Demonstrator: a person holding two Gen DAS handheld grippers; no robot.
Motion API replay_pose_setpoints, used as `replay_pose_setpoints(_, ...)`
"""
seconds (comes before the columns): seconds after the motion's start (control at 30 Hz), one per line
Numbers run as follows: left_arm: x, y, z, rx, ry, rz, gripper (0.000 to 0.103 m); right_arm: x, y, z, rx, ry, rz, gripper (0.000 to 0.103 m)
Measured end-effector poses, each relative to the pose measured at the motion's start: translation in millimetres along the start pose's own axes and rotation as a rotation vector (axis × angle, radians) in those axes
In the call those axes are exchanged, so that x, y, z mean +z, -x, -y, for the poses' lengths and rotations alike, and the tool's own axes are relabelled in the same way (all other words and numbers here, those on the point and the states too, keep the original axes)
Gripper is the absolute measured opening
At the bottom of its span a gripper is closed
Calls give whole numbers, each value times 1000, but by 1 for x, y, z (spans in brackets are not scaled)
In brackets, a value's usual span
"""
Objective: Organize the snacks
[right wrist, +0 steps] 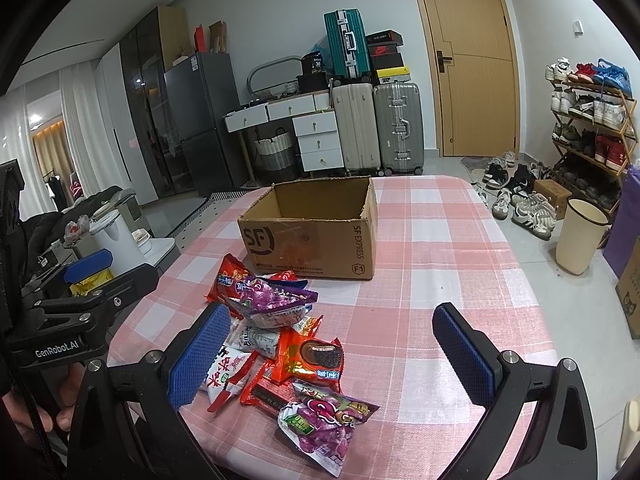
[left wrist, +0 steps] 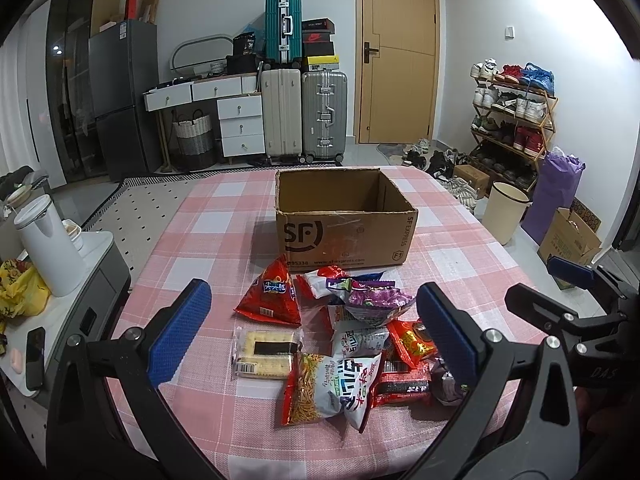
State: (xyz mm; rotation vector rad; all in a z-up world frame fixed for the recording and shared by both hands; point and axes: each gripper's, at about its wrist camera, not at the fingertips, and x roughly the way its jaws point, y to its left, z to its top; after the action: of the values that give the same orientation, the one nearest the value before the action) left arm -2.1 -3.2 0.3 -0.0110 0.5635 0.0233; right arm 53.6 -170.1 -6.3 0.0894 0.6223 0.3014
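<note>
1. Blue ribbed pads line both grippers. The left gripper hangs with its jaws spread wide over the snack pile, grasping nothing; the right gripper is likewise released, its left pad overlapping the pile's near edge in its own view.
2. The snacks lie loose on the pink-and-white checked tablecloth, just in front of the cardboard box; none is inside it.
3. Only the left wrist view shows the clear cracker pack and the full red triangular bag at the pile's left side.
4. Only the right wrist view shows the chocolate sandwich-biscuit pack and the nearest purple bag in full. A hand on the left gripper's handle also appears there.
5. Counted: two purple bags in the right view, one cracker pack, one open box with "SF" printed on its front. The whole pile's count cannot be told, since packets overlap.
6. Beyond the table stand three suitcases, one teal atop two pale ones, a wooden door and a shoe rack.
</note>
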Motion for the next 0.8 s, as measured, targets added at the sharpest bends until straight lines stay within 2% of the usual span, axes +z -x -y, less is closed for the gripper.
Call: replay_pose_setpoints(0.8,-1,1,1,2,0,-1,102,2,0,-1,3,-2,-1,103)
